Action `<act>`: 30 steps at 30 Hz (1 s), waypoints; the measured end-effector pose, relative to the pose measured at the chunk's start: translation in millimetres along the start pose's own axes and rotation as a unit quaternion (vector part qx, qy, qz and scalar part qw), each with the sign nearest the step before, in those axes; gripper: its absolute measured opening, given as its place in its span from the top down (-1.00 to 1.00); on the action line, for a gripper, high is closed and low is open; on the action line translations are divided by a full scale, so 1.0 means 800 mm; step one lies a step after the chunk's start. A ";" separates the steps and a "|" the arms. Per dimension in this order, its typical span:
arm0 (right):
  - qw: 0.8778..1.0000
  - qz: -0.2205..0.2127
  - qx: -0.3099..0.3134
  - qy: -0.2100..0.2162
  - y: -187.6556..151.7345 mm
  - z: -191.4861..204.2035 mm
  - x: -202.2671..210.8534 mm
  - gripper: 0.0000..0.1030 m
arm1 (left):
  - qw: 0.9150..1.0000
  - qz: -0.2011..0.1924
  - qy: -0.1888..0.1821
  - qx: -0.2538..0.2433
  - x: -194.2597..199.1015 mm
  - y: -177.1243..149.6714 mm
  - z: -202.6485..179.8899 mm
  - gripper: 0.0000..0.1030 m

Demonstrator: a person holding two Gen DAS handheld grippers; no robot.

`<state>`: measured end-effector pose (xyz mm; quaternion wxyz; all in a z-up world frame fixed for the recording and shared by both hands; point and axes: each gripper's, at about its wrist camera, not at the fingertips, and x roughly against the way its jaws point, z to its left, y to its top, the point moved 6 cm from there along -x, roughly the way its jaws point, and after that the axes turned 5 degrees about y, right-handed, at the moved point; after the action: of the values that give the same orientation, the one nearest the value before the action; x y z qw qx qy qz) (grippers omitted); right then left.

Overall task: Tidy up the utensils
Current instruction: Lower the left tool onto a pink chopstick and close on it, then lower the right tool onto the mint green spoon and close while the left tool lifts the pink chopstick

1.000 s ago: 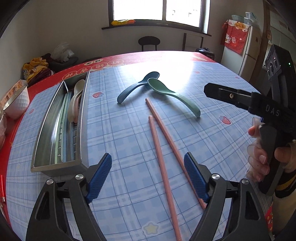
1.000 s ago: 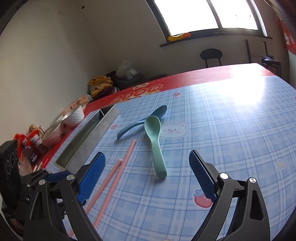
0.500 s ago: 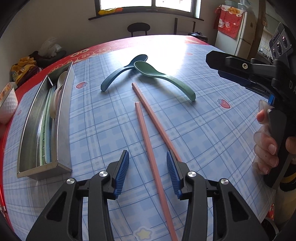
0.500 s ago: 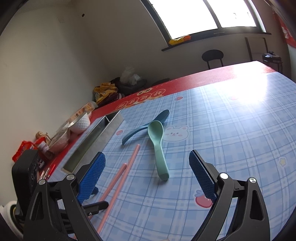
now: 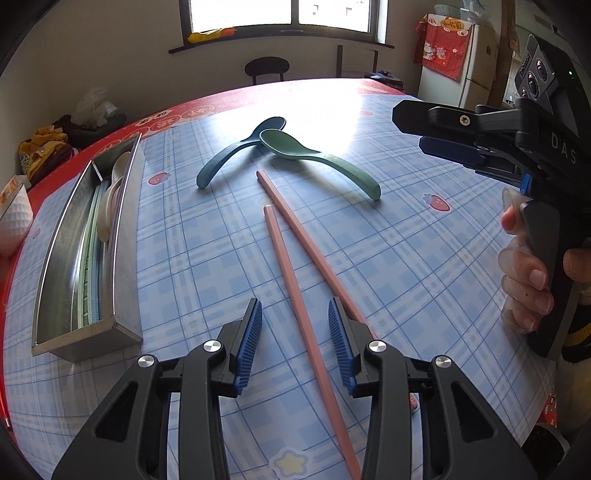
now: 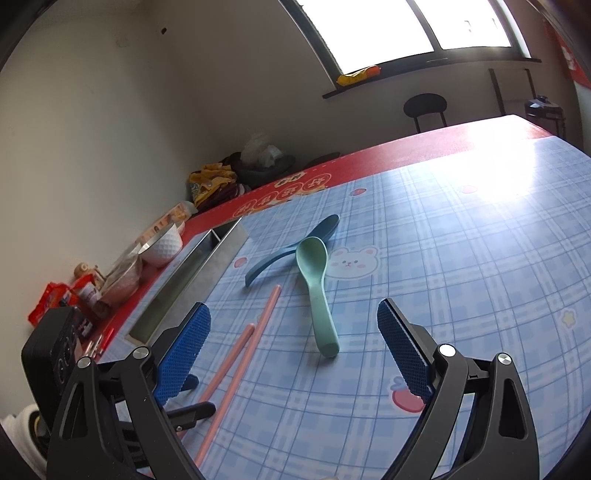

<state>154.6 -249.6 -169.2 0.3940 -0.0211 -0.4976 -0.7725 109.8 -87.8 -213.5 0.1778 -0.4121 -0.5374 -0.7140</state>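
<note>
- Right now the left gripper (image 5: 295, 343) hangs low over the blue checked tablecloth (image 5: 406, 258), tilted down at the table, its blue ribbed pads (image 5: 251, 343) drawn partway in and only just finished narrowing
- One pink chopstick (image 5: 291, 291) runs between those pads, but there is a gap on either side of it and neither pad presses on it, so nothing is gripped
- The second pink chopstick (image 5: 306, 236) lies just beside the first, its near end passing under the right-hand finger of that gripper; whether they touch I cannot tell
- Further back, a green spoon (image 5: 321, 158) and a dark blue spoon (image 5: 236, 151) lie on the cloth with their bowls overlapping and their handles splayed apart
- To the left stands a long metal tray (image 5: 125, 266), with a pale spoon (image 5: 110, 199) and some thin coloured sticks inside it
- The right gripper (image 6: 291, 343), held by a hand (image 5: 524, 280) at the table's right side, has its jaws wide apart and empty, facing the green spoon's handle
- A white dimpled bowl (image 6: 162, 247) and some packets sit on the red border beyond the tray
- A round-backed chair (image 5: 266, 70) stands under the window (image 5: 277, 14) at the far side of the table
</note>
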 end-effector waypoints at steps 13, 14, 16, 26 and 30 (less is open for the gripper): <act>1.000 0.006 -0.004 0.003 -0.001 -0.001 -0.003 -0.72 | 1.000 -0.005 0.001 0.007 0.000 0.000 0.001 0.31; 1.000 0.006 -0.005 0.003 -0.002 -0.001 -0.004 -0.72 | 1.000 -0.006 0.002 0.007 0.000 0.000 0.001 0.32; 1.000 0.006 -0.005 0.003 -0.001 -0.001 -0.004 -0.72 | 1.000 -0.007 0.001 0.008 0.000 0.000 0.002 0.38; 1.000 0.006 -0.010 0.004 -0.002 -0.003 -0.005 -0.72 | 0.999 -0.008 0.004 0.034 0.000 0.000 0.015 0.74; 1.000 0.006 -0.011 0.004 -0.002 -0.003 -0.005 -0.72 | 0.997 -0.010 -0.008 0.081 0.001 -0.001 0.035 0.89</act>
<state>156.8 -248.9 -173.2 0.4005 -0.0252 -0.4869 -0.7758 120.0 -61.9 -211.3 0.1992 -0.3966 -0.5992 -0.6664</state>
